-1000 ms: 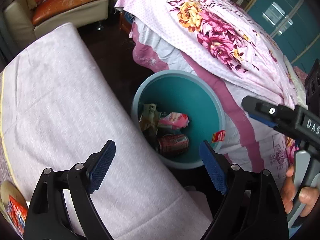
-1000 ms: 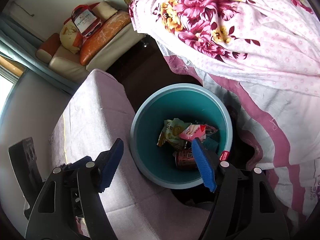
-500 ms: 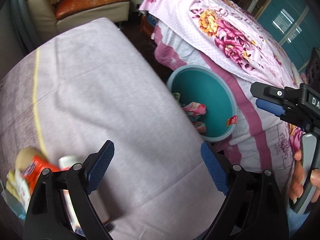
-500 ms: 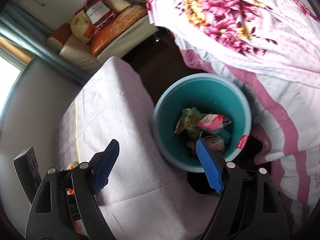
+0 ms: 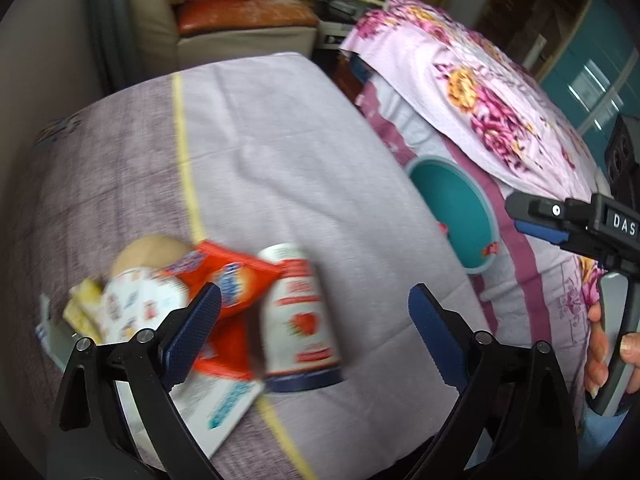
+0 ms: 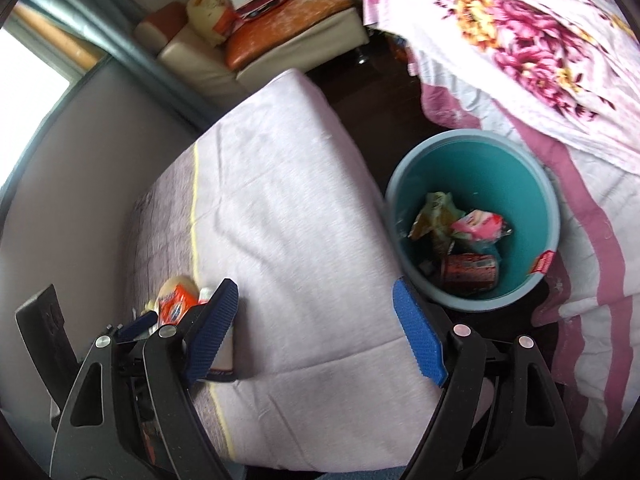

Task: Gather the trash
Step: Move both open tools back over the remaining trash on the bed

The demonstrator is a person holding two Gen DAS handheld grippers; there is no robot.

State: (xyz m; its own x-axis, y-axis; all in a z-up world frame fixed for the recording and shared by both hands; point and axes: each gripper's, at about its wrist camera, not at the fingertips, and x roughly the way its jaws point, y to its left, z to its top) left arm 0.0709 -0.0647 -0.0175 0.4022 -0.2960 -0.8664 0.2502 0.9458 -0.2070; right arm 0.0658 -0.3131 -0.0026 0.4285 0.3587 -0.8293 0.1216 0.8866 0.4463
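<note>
A pile of trash lies on the pale purple cloth-covered table: a white cup with a strawberry label, an orange-red snack wrapper, a printed paper cup and a flat white packet. My left gripper is open and empty just above the strawberry cup. The teal trash bin stands on the floor beside the table and holds a red can, a pink wrapper and a green wrapper. My right gripper is open and empty over the table edge beside the bin.
A bed with a floral pink cover stands right of the bin. A cream sofa with orange cushions is at the back. A dark floor gap separates table and bed. The right gripper's body shows in the left wrist view.
My left gripper has swung left from over the bin to over the trash pile on the table. My right gripper has also shifted left, and the bin now sits at its right.
</note>
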